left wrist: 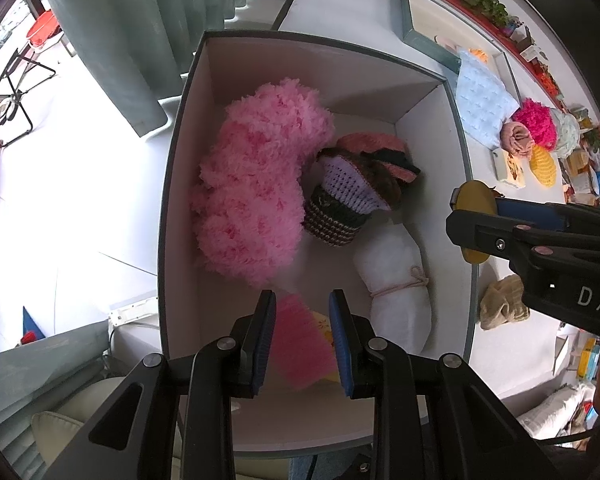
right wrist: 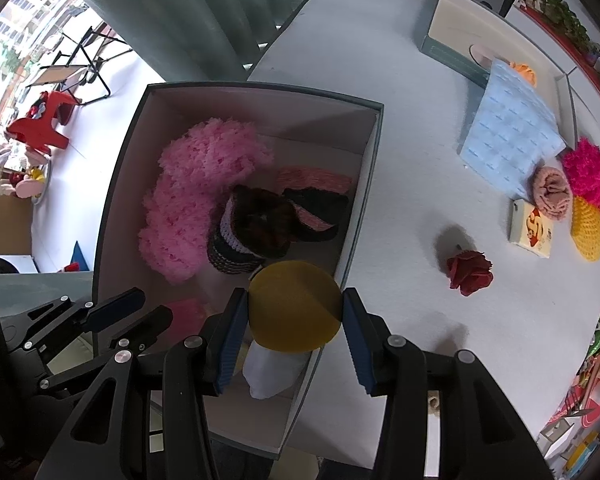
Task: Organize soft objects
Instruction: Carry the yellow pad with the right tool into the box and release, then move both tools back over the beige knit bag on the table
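A grey box point(left wrist: 172, 184) point(right wrist: 112, 184) on the white table holds a fluffy pink item point(left wrist: 256, 176) point(right wrist: 196, 196), a dark knitted hat point(left wrist: 340, 204) point(right wrist: 252, 232), a pink striped piece point(left wrist: 372, 144) and a white tied bundle point(left wrist: 396, 284). My left gripper point(left wrist: 302, 336) is open over the box's near end, above a flat pink piece point(left wrist: 300, 344). My right gripper point(right wrist: 296, 320) is shut on a yellow round pad point(right wrist: 294, 306) and holds it over the box's right edge; it also shows in the left wrist view point(left wrist: 474, 200).
On the table to the right lie a red fabric rose point(right wrist: 470, 272), a light blue cloth point(right wrist: 508, 140), a rolled pink towel point(right wrist: 552, 192), a magenta fluffy item point(right wrist: 590, 176), a yellow knit piece point(right wrist: 588, 232), a small card box point(right wrist: 532, 228) and a tan cloth point(left wrist: 500, 304). A box lid point(right wrist: 452, 52) lies behind.
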